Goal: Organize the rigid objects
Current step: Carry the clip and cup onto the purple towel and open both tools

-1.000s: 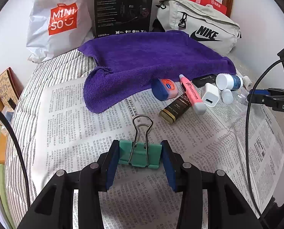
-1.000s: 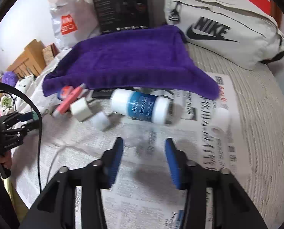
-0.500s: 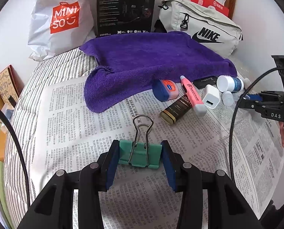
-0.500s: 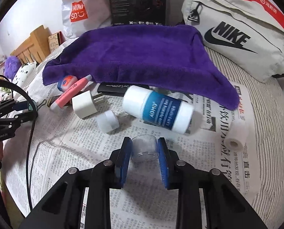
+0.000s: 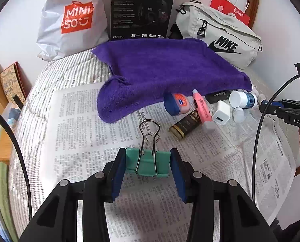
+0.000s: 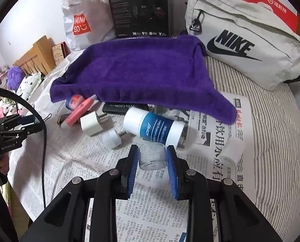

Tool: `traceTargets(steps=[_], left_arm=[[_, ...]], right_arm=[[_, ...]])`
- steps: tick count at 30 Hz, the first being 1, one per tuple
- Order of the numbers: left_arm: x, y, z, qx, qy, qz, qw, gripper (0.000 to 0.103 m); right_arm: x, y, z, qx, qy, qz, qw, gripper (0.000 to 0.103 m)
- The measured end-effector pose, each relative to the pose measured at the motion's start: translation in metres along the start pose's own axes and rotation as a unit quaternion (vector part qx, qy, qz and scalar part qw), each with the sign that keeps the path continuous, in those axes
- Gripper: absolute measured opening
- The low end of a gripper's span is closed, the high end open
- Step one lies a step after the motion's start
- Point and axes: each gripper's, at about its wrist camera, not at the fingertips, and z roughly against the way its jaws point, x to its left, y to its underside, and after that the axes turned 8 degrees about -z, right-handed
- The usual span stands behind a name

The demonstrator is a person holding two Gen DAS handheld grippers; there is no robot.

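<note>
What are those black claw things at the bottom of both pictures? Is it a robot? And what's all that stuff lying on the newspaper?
No robot: a person holds a hand-held gripper in each hand, and each one carries a camera looking along its two fingers. So one picture comes from each hand.

The left hand-held gripper squeezes a green binder clip. The right hand-held gripper squeezes a small clear cup.

On the newspaper lie a white-and-blue bottle, a white charger plug, a pink marker, a small white cap and a dark brown tube. A purple towel lies behind them.
</note>
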Motion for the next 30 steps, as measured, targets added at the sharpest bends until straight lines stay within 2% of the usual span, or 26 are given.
traceTargets(steps=[7,14,30], left_arm=[[0.010,-0.014,0.021,-0.009,-0.014,0.026,0.9995,0.041],[0.016,-0.045,0.023,-0.021,-0.017,0.045,0.9986,0.041],[0.017,-0.141,-0.024,-0.030,-0.001,0.026,0.9992,0.041]], right_arm=[[0.003,-0.022,0.009,-0.009,-0.019,-0.005,1.000,0.029],[0.008,-0.055,0.007,-0.019,-0.022,-0.001,1.000,0.028],[-0.003,-0.133,-0.032,-0.020,-0.021,0.000,1.000,0.029]])
